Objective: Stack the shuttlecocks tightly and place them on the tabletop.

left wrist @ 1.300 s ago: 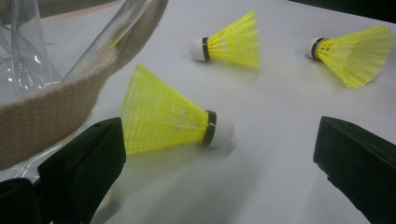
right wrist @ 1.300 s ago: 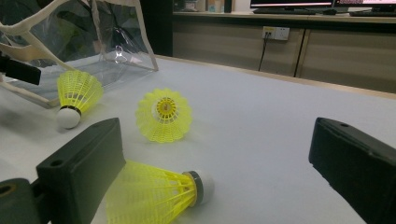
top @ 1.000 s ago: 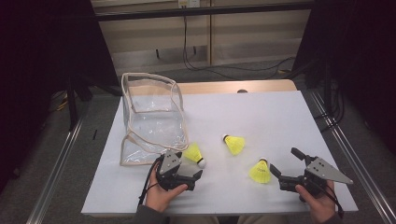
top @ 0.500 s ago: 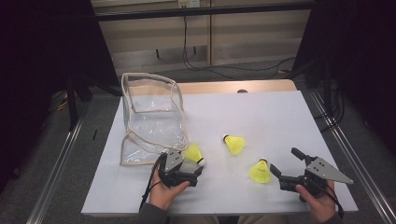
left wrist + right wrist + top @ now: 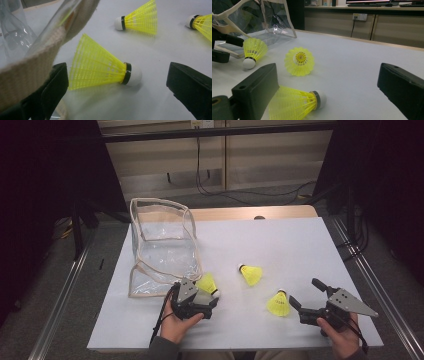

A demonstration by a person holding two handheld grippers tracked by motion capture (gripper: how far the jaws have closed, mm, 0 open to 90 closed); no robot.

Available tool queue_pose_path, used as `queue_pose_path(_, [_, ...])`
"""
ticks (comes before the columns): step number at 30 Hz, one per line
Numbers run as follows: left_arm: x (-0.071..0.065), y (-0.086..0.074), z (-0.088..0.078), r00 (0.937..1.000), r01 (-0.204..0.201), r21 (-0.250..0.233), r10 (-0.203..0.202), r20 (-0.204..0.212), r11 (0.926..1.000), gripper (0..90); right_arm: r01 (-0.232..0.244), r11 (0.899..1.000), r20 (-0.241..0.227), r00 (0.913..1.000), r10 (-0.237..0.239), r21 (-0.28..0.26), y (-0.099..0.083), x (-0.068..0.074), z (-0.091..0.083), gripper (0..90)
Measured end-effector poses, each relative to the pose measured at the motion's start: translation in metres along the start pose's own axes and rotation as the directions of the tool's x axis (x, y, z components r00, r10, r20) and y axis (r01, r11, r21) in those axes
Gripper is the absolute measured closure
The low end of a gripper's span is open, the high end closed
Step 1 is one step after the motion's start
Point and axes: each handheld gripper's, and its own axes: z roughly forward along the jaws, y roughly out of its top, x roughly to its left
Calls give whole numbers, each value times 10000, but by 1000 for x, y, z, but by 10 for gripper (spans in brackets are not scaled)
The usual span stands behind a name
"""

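Three yellow shuttlecocks with white corks lie on the white table (image 5: 280,245). One shuttlecock (image 5: 207,283) (image 5: 100,67) rests on its side by the mouth of a clear plastic bag (image 5: 160,245). My left gripper (image 5: 209,296) (image 5: 117,82) is open, with a jaw on each side of it and not touching. The bag's cloth-trimmed rim (image 5: 30,65) crosses in front of the left jaw. My right gripper (image 5: 305,291) (image 5: 329,85) is open near the front right edge. A second shuttlecock (image 5: 278,303) (image 5: 297,103) lies beside its left jaw. The third (image 5: 251,274) (image 5: 299,61) sits mid-table.
The bag stands open at the table's left, its lower flap spread on the surface. A wooden strip (image 5: 235,213) runs along the far edge. Metal rails (image 5: 370,285) flank both sides. A wall and cables are beyond the table.
My left gripper has shifted only slightly around the shuttlecock beside the bag. The right gripper and the other shuttlecocks have stayed put.
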Motion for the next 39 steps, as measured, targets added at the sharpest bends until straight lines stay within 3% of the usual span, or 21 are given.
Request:
queue_pose_path(11, [0, 0, 1, 9998, -93, -157, 90, -170, 9998, 50, 18, 10000, -30, 10000, -18, 7, 0, 0, 1, 27])
queue_pose_path(16, [-1, 1, 3, 9996, -137, 43, 138, -257, 9999, 39, 39, 10000, -65, 10000, -39, 38, -1, 0, 1, 27])
queue_pose_path(20, [-1, 1, 2, 9999, -108, 41, 108, -33, 9999, 49, 76, 10000, -61, 10000, -75, 28, 0, 1, 1, 27])
queue_pose_path(27, [-10, 2, -4, 9988, 112, -28, -111, 477, 9999, 172, -1, 10000, -92, 10000, 1, 27, -1, 0, 0, 27])
queue_pose_path(29, [-11, 3, -5, 9974, 236, -100, -228, 682, 9997, 309, -8, 10000, -65, 10000, 8, 11, -1, -1, 0, 27])
queue_pose_path(33, [-12, 4, -5, 9935, 621, -110, -607, 966, 9980, 424, -35, 10000, -96, 9999, 36, 41, 0, 0, 0, 28])
queue_pose_path(39, [-13, 4, 0, 9846, 1280, 216, -1297, 1170, 9915, 476, -12, 10000, -67, 10000, 13, 66, -1, -1, 1, 28])
